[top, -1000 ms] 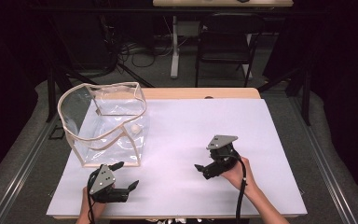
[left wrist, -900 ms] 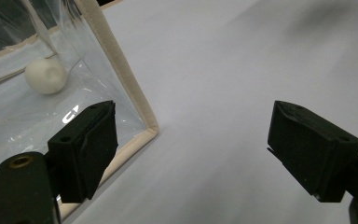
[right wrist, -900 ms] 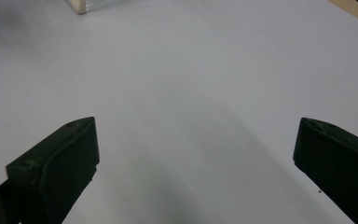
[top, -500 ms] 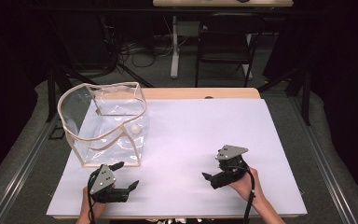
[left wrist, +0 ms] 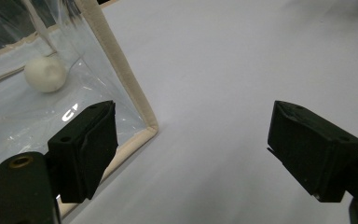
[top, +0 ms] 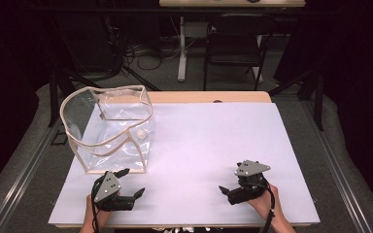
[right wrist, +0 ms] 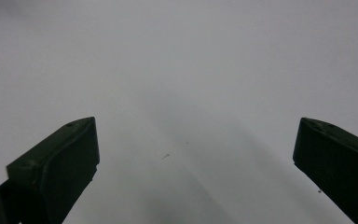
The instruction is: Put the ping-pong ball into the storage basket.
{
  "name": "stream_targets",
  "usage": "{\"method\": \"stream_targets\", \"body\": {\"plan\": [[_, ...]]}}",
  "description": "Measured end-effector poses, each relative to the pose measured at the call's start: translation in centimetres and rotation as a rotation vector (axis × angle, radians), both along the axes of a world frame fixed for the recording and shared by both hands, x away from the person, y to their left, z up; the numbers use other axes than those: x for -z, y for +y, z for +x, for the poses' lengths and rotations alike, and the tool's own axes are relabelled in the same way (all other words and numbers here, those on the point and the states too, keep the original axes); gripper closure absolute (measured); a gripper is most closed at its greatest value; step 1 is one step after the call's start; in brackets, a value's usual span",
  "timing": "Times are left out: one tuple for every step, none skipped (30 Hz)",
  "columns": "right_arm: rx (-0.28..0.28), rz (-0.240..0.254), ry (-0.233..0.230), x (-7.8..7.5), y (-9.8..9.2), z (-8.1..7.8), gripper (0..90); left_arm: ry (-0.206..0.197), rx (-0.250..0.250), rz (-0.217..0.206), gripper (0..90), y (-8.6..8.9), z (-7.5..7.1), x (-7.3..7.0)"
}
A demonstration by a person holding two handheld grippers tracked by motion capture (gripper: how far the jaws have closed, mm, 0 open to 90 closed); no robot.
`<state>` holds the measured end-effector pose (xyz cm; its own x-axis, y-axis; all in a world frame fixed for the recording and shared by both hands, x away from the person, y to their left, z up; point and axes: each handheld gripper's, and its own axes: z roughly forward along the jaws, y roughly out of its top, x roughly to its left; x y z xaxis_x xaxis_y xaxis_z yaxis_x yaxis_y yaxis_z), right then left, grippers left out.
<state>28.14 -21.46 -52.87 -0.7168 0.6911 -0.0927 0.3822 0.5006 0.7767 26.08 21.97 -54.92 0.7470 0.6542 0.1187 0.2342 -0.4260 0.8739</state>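
A clear plastic bag (top: pixel 108 125) with beige trim stands open on the left of the white table top (top: pixel 213 141). A small white ball (top: pixel 139 135) lies inside it near its right wall. My left gripper (top: pixel 133 182) rests open at the front left, just in front of the bag's near right corner. In the left gripper view, the bag's trimmed corner (left wrist: pixel 126 88) sits by my left gripper's (left wrist: pixel 191 144) left jaw, and the ball (left wrist: pixel 45 73) shows through the plastic. My right gripper (top: pixel 228 180) is open and empty at the front right, over bare table (right wrist: pixel 186 70).
A strip of wooden table edge (top: pixel 213 97) shows behind the white surface. Farther back on the floor are a black folding chair (top: pixel 238 43), a white table leg (top: pixel 181 48) and loose cables (top: pixel 141 53). Dark stands flank the table.
My right gripper has drawn back toward the front right of the table, nearer the person. The left gripper, the bag and the ball have stayed put.
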Motion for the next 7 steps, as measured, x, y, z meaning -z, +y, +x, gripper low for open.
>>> {"method": "stream_targets", "body": {"plan": [[0.002,0.002,-0.003,0.14,-0.1,-0.11,0.1,0.0,0.001,0.003,16.3,0.0,0.02,0.0],[0.007,0.006,-0.005,0.31,-0.15,-0.23,0.3,0.0,0.001,0.004,16.3,0.0,0.02,0.01],[0.008,0.007,-0.01,0.44,-0.22,-0.29,0.5,0.001,0.002,0.005,16.3,-0.03,0.04,0.05],[0.006,0.008,-0.015,0.67,-0.29,-0.39,0.6,0.002,0.002,0.007,16.3,-0.06,0.06,0.08],[0.008,0.005,-0.02,0.82,-0.36,-0.46,0.6,0.003,0.004,0.006,16.3,-0.08,0.06,0.09],[0.015,0.012,-0.023,0.94,-0.41,-0.54,0.6,0.003,0.005,0.007,16.3,-0.09,0.06,0.1],[0.015,0.017,-0.024,0.99,-0.5,-0.58,0.6,0.004,0.004,0.009,16.3,-0.11,0.08,0.1]]}}
